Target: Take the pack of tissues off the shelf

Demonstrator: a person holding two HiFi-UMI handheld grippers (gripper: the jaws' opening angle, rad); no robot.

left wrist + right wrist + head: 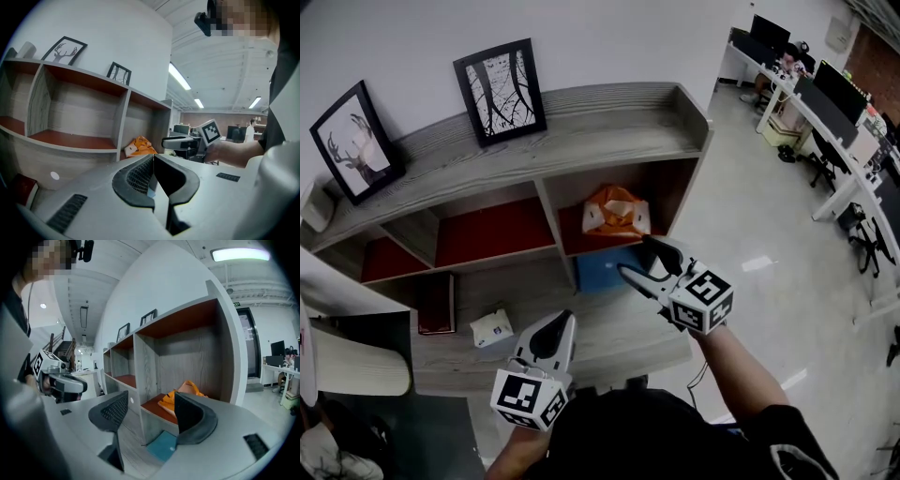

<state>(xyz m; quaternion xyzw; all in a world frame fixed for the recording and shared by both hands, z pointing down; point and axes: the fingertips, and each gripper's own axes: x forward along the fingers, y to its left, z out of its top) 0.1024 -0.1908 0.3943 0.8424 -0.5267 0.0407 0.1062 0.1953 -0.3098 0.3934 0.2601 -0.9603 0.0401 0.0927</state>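
An orange soft pack of tissues (616, 211) with a white face lies in the right-hand compartment of the grey wooden shelf (581, 131), on its red floor. My right gripper (635, 256) hangs just in front of and below that compartment. It is open, with nothing between its fingers, and apart from the pack. In the right gripper view the pack (185, 394) shows beyond the open gripper (151, 397). My left gripper (562, 321) is shut and empty, lower and to the left over the bottom ledge. The left gripper view shows its closed tips (153, 157) and the pack (139, 146) farther off.
A blue flat thing (605, 267) lies on the ledge under the pack's compartment. A small white box (492, 328) and a dark red book (436, 302) lie to the left. Two framed pictures (500, 91) stand on top. Open floor and desks lie to the right.
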